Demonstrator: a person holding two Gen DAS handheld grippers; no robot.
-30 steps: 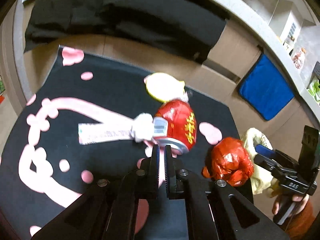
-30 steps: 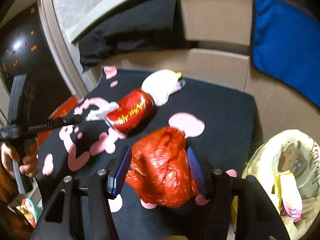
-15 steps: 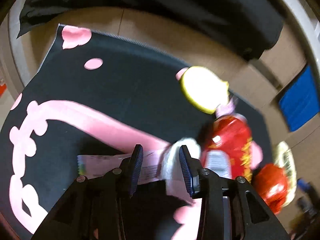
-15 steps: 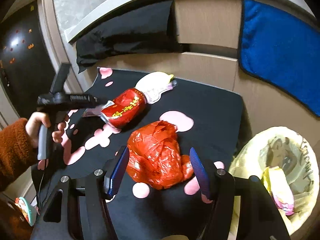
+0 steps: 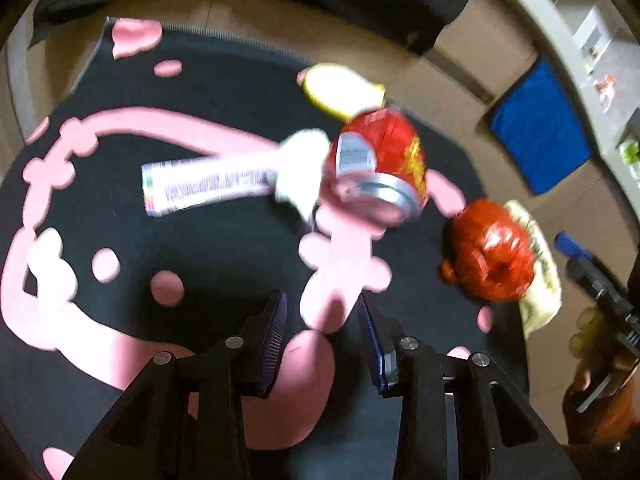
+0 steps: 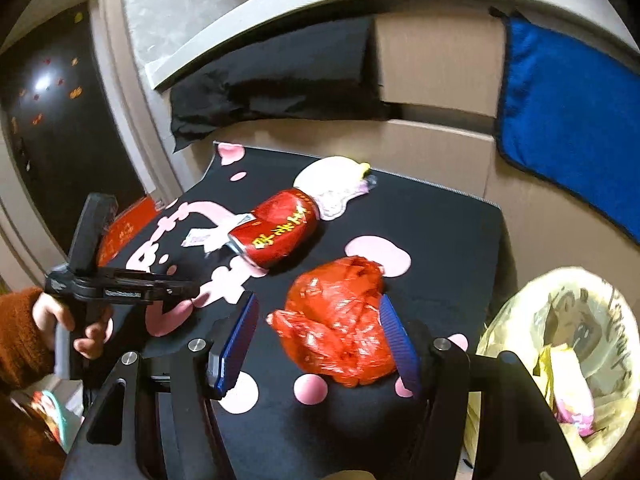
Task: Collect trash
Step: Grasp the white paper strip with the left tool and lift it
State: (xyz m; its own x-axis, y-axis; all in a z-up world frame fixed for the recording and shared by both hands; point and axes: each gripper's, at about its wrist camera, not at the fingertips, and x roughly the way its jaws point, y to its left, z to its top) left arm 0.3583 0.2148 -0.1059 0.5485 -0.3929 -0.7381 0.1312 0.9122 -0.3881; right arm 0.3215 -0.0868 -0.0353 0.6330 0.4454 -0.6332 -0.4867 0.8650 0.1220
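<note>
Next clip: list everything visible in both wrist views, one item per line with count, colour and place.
mat: 1, black with pink shapes, on the floor under the trash
can: 1, red with yellow characters, lying on its side mid-mat
plastic bag: 1, crumpled red, on the mat between the right gripper's fingers
wrapper: 1, long, white with print, flat on the mat left of the can
tissue: 1, white, crumpled, against the can's silver end
round lid: 1, pale with yellow rim, beyond the can
trash bag: 1, pale yellow, open, right of the mat, wrappers inside
blue cloth: 1, hanging on the cabinet
black cloth: 1, draped under the counter
left gripper: open, empty, above the mat
right gripper: open, straddling the plastic bag
</note>
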